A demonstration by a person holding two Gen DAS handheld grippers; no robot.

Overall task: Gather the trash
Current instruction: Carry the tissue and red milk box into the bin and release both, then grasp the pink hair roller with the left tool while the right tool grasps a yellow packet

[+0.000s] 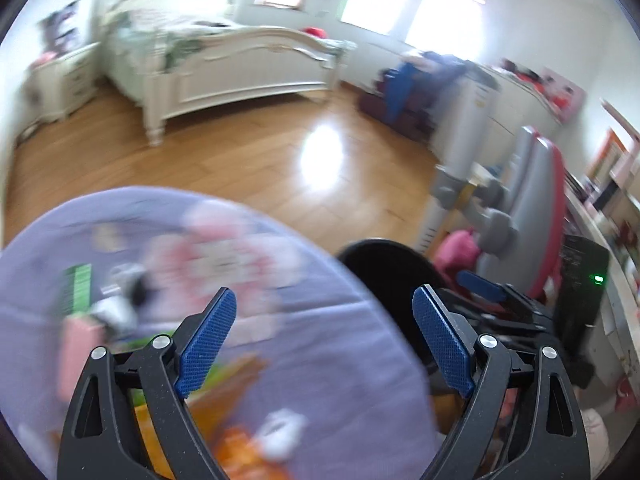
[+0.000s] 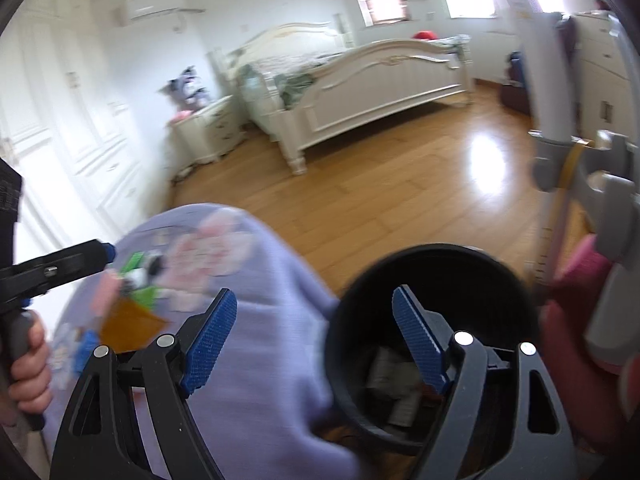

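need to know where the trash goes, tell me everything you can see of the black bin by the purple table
The black bin is a round, open-topped container with smooth dark walls, plastic by the look of it. It stands upright on the wooden floor right beside the edge of the purple round table. Grey and white crumpled scraps lie inside, so it already holds trash. One blue-padded finger of the open right tool hangs in front of its mouth; contact cannot be told.

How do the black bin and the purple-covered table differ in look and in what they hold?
The bin is black, plain and deep; the table is a flat top under a purple printed cloth. The bin stands lower, beside the table's edge. The bin holds grey crumpled scraps down inside; the table has wrappers lying loose on top, orange, green and pink. Both look round.
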